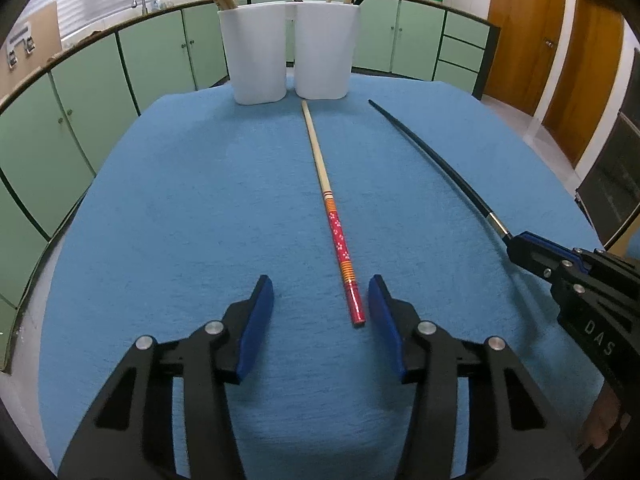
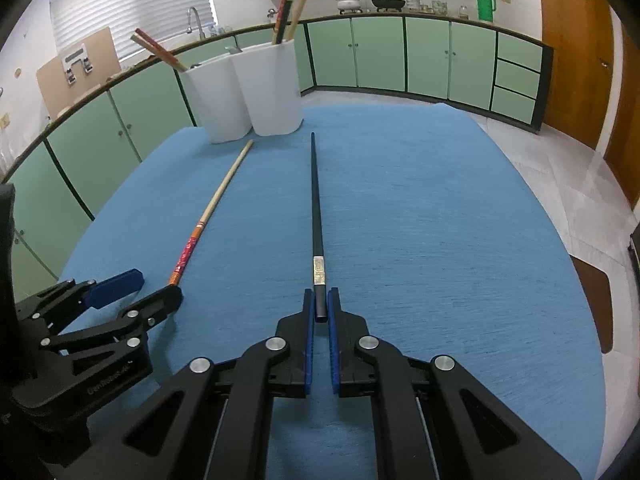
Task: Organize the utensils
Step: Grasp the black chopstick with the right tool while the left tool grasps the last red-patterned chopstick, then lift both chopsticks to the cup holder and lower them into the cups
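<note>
A red-patterned wooden chopstick [image 1: 340,240] lies on the blue cloth [image 1: 180,200] and points at two white holders [image 1: 260,52] [image 1: 324,48] at the far edge. Its red end sits between the pads of my left gripper [image 1: 320,284], close to the right pad; the pads do not press it, so the gripper is open. My right gripper [image 2: 321,298] is shut on the butt end of a black chopstick [image 2: 316,208], which stretches forward over the cloth. The holders [image 2: 216,100] [image 2: 272,88] contain several chopsticks. The right wrist view shows the left gripper [image 2: 148,292] beside the red chopstick [image 2: 208,212].
Green cabinets [image 2: 380,56] run along the back and left walls, and wooden doors [image 1: 524,32] stand at the right. Blue cloth [image 2: 440,240] stretches to the right of the black chopstick. A brown seat [image 2: 592,300] shows past the table's right edge.
</note>
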The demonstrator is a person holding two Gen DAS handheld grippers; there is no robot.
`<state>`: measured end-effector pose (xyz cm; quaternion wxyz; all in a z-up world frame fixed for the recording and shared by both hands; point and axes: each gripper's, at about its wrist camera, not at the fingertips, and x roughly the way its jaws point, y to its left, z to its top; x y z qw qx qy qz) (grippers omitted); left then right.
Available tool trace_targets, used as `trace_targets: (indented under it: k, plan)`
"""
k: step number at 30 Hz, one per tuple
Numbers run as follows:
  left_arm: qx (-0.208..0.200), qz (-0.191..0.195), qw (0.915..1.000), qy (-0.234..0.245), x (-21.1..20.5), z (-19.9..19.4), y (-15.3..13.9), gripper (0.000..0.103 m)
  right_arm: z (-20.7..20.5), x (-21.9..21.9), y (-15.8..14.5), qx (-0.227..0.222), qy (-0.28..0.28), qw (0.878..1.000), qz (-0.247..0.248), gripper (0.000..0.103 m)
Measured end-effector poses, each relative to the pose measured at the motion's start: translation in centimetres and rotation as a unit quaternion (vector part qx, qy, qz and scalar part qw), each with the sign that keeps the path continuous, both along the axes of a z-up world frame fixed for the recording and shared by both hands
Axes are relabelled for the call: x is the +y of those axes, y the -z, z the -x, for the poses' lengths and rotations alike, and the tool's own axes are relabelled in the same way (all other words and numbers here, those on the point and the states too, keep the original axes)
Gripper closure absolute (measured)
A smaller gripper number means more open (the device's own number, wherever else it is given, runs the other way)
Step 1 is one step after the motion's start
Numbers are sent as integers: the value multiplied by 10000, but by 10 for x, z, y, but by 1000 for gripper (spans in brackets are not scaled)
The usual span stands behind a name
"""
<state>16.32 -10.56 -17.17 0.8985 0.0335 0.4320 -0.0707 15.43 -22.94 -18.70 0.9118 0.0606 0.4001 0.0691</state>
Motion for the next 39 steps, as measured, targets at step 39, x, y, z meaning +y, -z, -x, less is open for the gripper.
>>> trace_targets:
  k: [39]
  plan:
    - [-1136,205,9930,266,11,32,-100,98,16,-8,-77,-882,4,9961,86,97]
